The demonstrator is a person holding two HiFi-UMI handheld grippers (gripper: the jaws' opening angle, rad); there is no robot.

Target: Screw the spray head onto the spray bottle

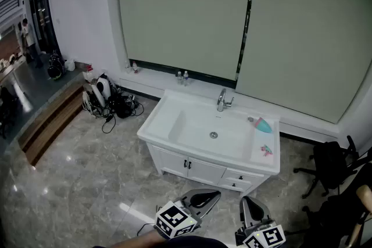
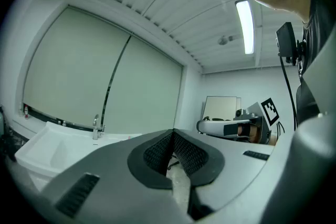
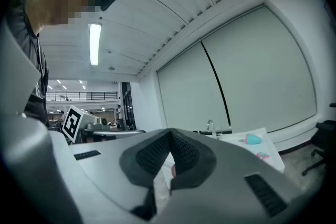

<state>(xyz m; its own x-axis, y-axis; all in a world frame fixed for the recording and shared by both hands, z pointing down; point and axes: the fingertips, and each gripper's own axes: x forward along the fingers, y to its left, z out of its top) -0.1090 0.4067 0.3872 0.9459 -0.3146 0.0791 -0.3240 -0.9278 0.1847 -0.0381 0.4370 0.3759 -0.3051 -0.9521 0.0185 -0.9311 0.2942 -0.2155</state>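
Head view looks down on a pale roller blind point(image 1: 186, 9) covering the far wall and a grey marble floor point(image 1: 75, 183). A white sink cabinet point(image 1: 174, 162) stands against the sill, with a chrome faucet point(image 1: 222, 100) at the back edge of its basin. A black office chair point(image 1: 328, 162) stands off its right side, and a heap of bags and cables point(image 1: 107, 101) lies on the floor to its left.

The left gripper point(image 1: 210, 196) and right gripper point(image 1: 247, 201) sit at the bottom edge, well short of the cabinet. Each gripper view shows the ribbed jaws clenched tip to tip with nothing between them.

The teal spray bottle point(image 1: 263, 124) lies on its side on the sink's right ledge near the back right corner. The small pink spray head point(image 1: 266, 150) lies apart from it on the same ledge, nearer the front right corner.
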